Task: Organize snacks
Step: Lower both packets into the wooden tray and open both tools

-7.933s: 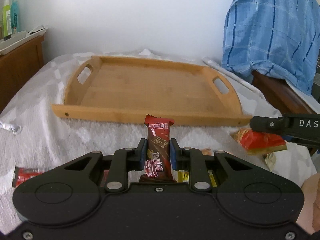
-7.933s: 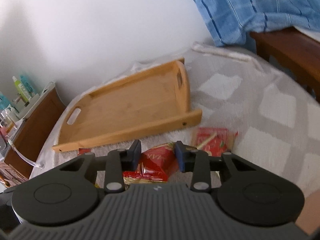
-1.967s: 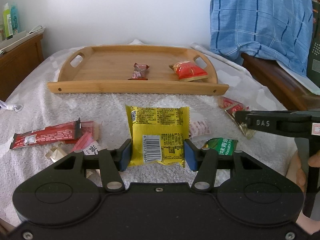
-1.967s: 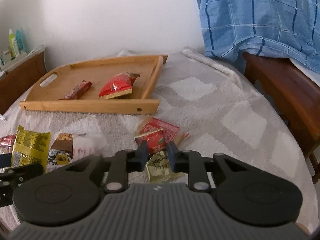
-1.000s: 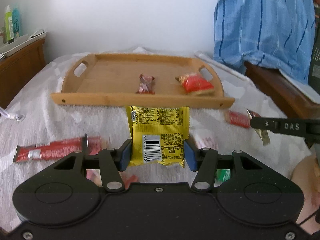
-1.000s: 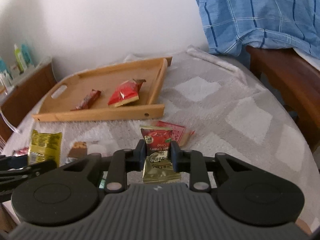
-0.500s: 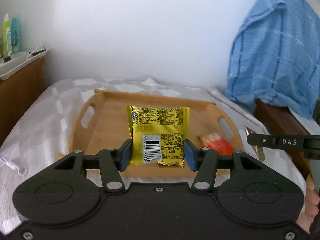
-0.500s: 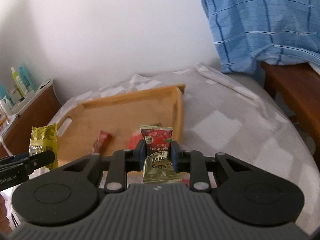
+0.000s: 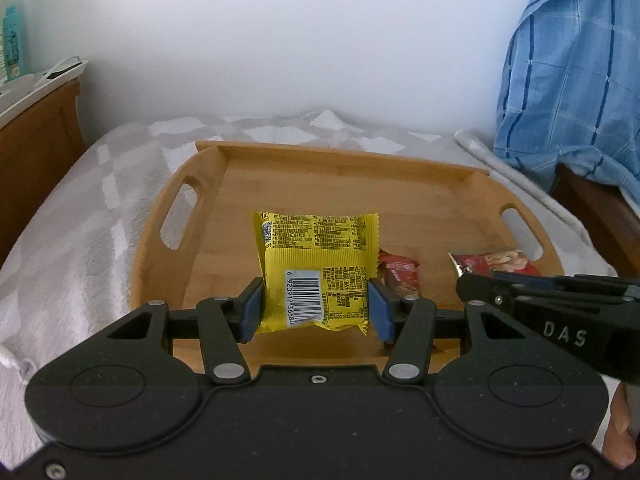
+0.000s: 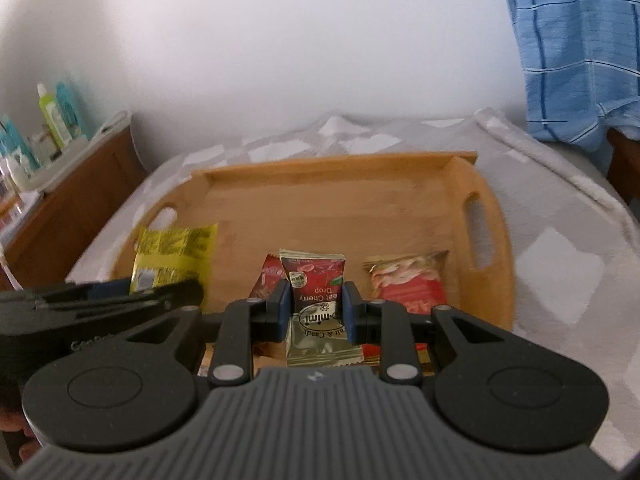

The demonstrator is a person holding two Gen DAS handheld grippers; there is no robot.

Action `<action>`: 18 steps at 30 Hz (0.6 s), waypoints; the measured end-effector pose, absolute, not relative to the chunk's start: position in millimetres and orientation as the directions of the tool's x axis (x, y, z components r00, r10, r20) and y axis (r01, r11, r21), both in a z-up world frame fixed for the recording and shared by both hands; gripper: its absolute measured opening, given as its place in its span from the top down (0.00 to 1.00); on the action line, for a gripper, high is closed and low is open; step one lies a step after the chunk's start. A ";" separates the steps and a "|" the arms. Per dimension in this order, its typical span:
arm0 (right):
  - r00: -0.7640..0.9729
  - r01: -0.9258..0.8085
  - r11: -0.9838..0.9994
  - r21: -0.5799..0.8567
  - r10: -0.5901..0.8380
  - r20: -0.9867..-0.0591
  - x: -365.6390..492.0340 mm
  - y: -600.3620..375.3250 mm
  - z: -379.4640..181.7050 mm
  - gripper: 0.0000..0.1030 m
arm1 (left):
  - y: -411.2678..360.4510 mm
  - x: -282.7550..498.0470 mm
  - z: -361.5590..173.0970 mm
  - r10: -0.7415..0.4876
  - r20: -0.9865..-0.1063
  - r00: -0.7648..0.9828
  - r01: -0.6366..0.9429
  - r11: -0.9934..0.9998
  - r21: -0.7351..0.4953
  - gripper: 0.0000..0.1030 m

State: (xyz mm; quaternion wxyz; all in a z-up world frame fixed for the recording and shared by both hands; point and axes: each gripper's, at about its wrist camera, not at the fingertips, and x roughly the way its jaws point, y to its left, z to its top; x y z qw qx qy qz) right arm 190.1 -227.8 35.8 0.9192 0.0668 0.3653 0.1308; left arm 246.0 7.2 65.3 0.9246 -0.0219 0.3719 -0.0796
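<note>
Left wrist view: the left gripper [image 9: 316, 308] is seen clamped on a yellow snack packet [image 9: 316, 264], whose sides are pressed by the blue pads [image 9: 252, 310] at lower centre of the frame. The packet is held upright, barcode facing the camera, in front of the wooden tray [image 9: 344, 160], which fills the middle of the frame on a grey-and-white checked blanket [image 9: 72, 216]. On the tray floor, a brown bar wrapper [image 9: 400, 276] is seen just right of the packet, and a red snack bag [image 9: 496, 262] lies further right, near the tray's right handle slot. The right gripper's dark body enters from the right edge.

Right wrist view: the right gripper [image 10: 316, 308] is closed on a small cherry-drop candy sachet [image 10: 314, 284], gripped at mid-height at lower centre. Whether either held packet touches the tray cannot be told. A blue checked cloth [image 10: 572, 48] hangs at upper right.
</note>
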 end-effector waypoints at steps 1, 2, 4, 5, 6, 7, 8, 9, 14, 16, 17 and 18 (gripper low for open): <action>0.698 -0.192 0.958 0.213 0.286 -0.656 191.8 -226.7 34.0 0.70 | 7.0 248.5 62.6 -0.164 -0.685 0.709 0.131 0.986 -0.100 0.50; 0.699 -0.190 0.960 0.207 0.280 -0.658 193.6 -225.3 31.9 0.70 | 6.5 250.8 60.0 -0.165 -0.687 0.707 0.129 0.986 -0.103 0.50; 0.700 -0.184 0.964 0.193 0.266 -0.662 196.9 -224.6 29.0 0.70 | 6.1 253.2 56.4 -0.168 -0.690 0.704 0.130 0.986 -0.108 0.50; 0.701 -0.182 0.965 0.187 0.261 -0.664 198.4 -224.4 27.5 0.70 | 4.8 254.0 54.4 -0.169 -0.691 0.703 0.132 0.985 -0.106 0.50; 0.701 -0.180 0.967 0.181 0.255 -0.666 200.1 -224.3 25.8 0.70 | 3.4 255.1 52.6 -0.169 -0.692 0.702 0.135 0.985 -0.104 0.50; 0.701 -0.178 0.969 0.174 0.249 -0.668 201.6 -224.2 23.9 0.70 | 1.8 256.2 51.2 -0.169 -0.693 0.701 0.138 0.985 -0.101 0.50; 0.700 -0.177 0.970 0.167 0.243 -0.671 202.8 -223.9 22.2 0.70 | 0.5 256.9 49.7 -0.170 -0.694 0.700 0.140 0.985 -0.100 0.50; 0.699 -0.176 0.971 0.161 0.239 -0.674 203.9 -223.7 20.3 0.70 | -0.4 257.8 47.7 -0.170 -0.695 0.699 0.142 0.985 -0.098 0.50; 0.698 -0.178 0.973 0.144 0.228 -0.679 205.7 -223.7 13.1 0.69 | -3.1 260.5 41.9 -0.173 -0.695 0.697 0.143 0.985 -0.101 0.50; 0.700 -0.185 0.974 0.133 0.225 -0.677 205.5 -222.8 12.9 0.69 | -4.1 261.0 41.5 -0.175 -0.694 0.698 0.148 0.984 -0.100 0.50; 0.701 -0.189 0.974 0.128 0.225 -0.677 205.5 -222.3 12.6 0.69 | -4.6 261.3 41.4 -0.175 -0.695 0.698 0.149 0.984 -0.098 0.50; 0.701 -0.191 0.974 0.125 0.225 -0.676 205.6 -222.1 12.5 0.68 | -4.9 261.6 41.6 -0.175 -0.696 0.697 0.150 0.984 -0.096 0.49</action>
